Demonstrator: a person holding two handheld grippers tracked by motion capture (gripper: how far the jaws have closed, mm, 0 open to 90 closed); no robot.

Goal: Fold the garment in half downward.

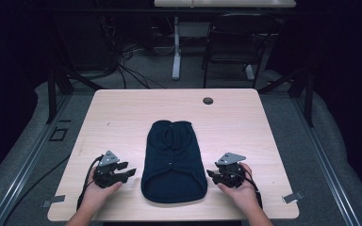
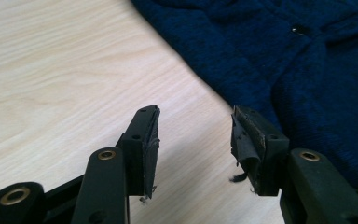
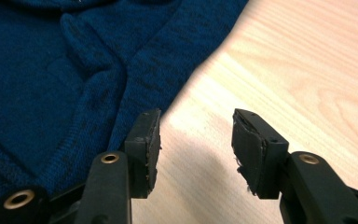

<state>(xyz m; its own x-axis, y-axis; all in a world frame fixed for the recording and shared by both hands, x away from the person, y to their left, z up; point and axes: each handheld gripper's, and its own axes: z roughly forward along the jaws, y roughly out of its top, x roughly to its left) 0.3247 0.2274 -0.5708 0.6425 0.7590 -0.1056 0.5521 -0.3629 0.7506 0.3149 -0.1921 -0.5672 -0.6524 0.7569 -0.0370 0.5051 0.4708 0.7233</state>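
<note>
Two sets of tongs sit low at the near end of the worktop (image 1: 122, 108), one on each side of a dark blue knitted sweater (image 1: 173, 162) that lies flat in the middle, its hem toward me and its neck away. My left tongs (image 1: 122, 174) rest just beside the sweater's left edge near the hem; my right tongs (image 1: 217, 175) mirror them just off the right edge. Both stand wide open with nothing between the pads.

In the left gripper view the sweater (image 2: 279, 60) runs past the far jaw, with bare wood between the jaws, so I am near the edge but not on it. In the right gripper view the sweater (image 3: 74, 70) edge passes just behind one jaw and the gap again frames bare wood.

I judge the step in hand to be taking hold of the two lower side edges, likely to fold the sweater. To do it well, I want to slide each hand inward so the knit edge sits fully between the pads before closing, with the lower pad skimming the wood under the cloth. I should take both layers at once, since a bite on the top layer alone would let the back sag. Matching the two grips at the same level along the sides should keep any fold square. The pads look frayed, so a firm, deep bite seems safer than a pinch at the very edge.
</note>
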